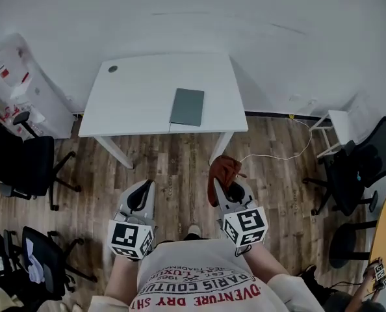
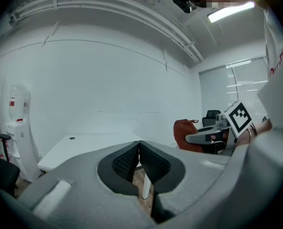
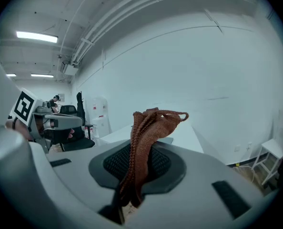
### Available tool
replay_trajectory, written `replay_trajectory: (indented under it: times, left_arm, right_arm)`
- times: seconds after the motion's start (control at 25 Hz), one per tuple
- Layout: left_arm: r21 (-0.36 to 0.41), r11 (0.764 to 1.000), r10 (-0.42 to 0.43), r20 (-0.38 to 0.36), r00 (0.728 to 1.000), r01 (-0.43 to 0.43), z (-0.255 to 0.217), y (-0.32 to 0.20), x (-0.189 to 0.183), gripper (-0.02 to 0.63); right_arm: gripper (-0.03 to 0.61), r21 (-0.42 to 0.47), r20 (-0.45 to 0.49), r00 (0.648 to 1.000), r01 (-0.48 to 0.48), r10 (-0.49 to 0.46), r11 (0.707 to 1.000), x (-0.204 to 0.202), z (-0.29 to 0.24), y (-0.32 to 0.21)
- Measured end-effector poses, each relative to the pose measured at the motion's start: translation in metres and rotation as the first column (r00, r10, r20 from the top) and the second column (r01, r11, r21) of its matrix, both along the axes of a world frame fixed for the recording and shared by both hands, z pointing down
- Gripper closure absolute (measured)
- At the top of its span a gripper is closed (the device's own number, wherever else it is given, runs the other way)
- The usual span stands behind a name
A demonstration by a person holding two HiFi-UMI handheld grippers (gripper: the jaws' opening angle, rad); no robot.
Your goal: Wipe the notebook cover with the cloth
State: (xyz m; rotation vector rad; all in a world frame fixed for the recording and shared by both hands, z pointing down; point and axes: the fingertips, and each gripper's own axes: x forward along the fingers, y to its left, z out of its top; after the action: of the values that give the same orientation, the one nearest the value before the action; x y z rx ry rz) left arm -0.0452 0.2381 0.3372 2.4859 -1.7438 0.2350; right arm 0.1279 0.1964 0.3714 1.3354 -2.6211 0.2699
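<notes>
A dark grey-green notebook (image 1: pixel 187 106) lies flat on the white table (image 1: pixel 134 103), toward its right half. My right gripper (image 1: pixel 227 182) is shut on a rust-brown knitted cloth (image 1: pixel 223 169), which sticks up out of the jaws (image 3: pixel 148 128). It hovers above the wooden floor in front of the table, well short of the notebook. My left gripper (image 1: pixel 141 194) is level with it on the left, jaws shut with nothing between them (image 2: pixel 139 157). In the left gripper view the cloth (image 2: pixel 186 133) and the right gripper show at the right.
Black office chairs stand at the left (image 1: pixel 24 164) and right (image 1: pixel 365 164). A white water dispenser (image 1: pixel 17 83) is at the far left, and a small white stool (image 1: pixel 333 132) with a white cable (image 1: pixel 277 156) on the floor at the right. A small dark disc (image 1: pixel 113 69) sits at the table's back left.
</notes>
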Motion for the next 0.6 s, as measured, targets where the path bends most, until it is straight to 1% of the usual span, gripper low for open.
replay_trajectory:
  times: [0.08,0.2,0.28,0.4,0.6]
  left_arm:
    - [-0.005,1.0,0.009,-0.002,1.0,-0.009,0.0,-0.02,0.01,0.604]
    - [-0.027,0.999,0.021,0.018,1.0,-0.021,0.007,-0.043,0.016,0.604]
    - [-0.042,0.999,0.022,0.023,0.999,-0.021,0.013,-0.059,0.013,0.604]
    - [-0.053,0.998,0.041,0.009,0.999,-0.04,0.02,-0.09,0.009,0.604]
    - [-0.076,0.994,0.076,-0.016,0.997,-0.077,0.034,-0.162,-0.008,0.604]
  right_arm:
    - [0.503,-0.004,-0.003,1.0,-0.001,0.001,1.0,0.008,0.002,-0.021]
    - [0.503,-0.015,0.005,1.0,-0.004,0.004,1.0,0.013,0.007,-0.042]
    - [0.503,-0.022,0.0,1.0,-0.012,0.012,1.0,0.012,0.011,-0.055]
    - [0.503,-0.041,-0.009,0.999,-0.032,0.032,0.999,0.01,0.018,-0.079]
    - [0.503,-0.048,-0.026,0.997,-0.078,0.077,0.996,-0.002,0.024,-0.134]
